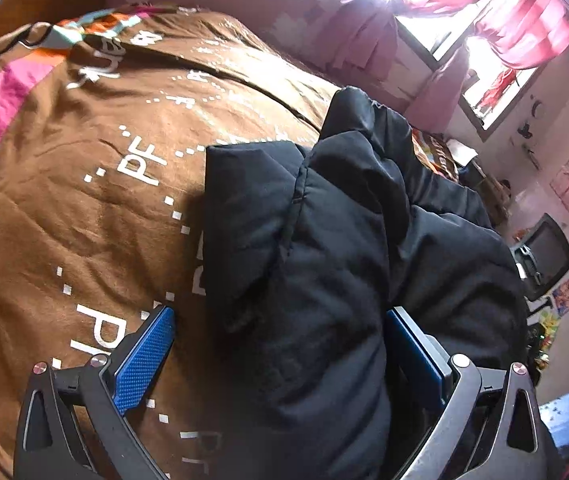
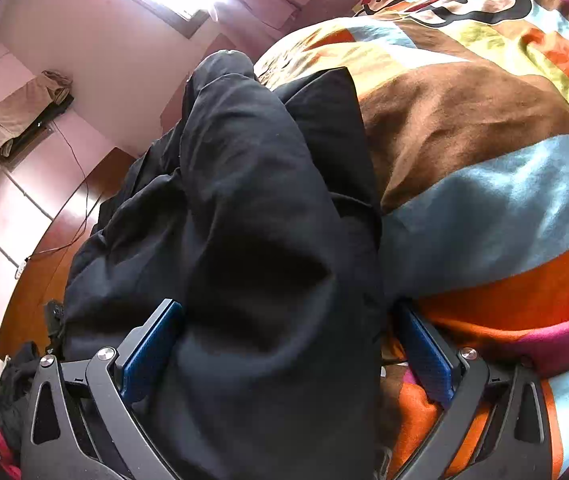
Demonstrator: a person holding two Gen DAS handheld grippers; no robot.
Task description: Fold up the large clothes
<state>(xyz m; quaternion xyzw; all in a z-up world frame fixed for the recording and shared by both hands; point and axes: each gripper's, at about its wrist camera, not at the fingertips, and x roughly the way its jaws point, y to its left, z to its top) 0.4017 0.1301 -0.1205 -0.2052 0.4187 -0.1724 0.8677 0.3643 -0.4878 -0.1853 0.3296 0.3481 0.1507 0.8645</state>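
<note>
A bulky black padded jacket (image 1: pixel 336 216) lies bunched on a bed with a brown and multicoloured bedspread (image 1: pixel 84 168). My left gripper (image 1: pixel 280 314) is open, its blue pads (image 1: pixel 144 356) wide apart; a fold of the jacket lies between them against the right pad, and bedspread shows beside the left pad. In the right wrist view the same black jacket (image 2: pixel 244 200) fills the gap of my right gripper (image 2: pixel 287 306), which is also open wide. There the cloth rests against the left pad (image 2: pixel 150 350), while the right pad (image 2: pixel 424 354) sits over the bedspread (image 2: pixel 484 184).
A window with pink curtains (image 1: pixel 516 20) is beyond the bed. A dark chair (image 1: pixel 544 256) and wall pictures stand at the right. In the right wrist view a brown wooden bed edge (image 2: pixel 44 272), a cable and a pink wall lie to the left.
</note>
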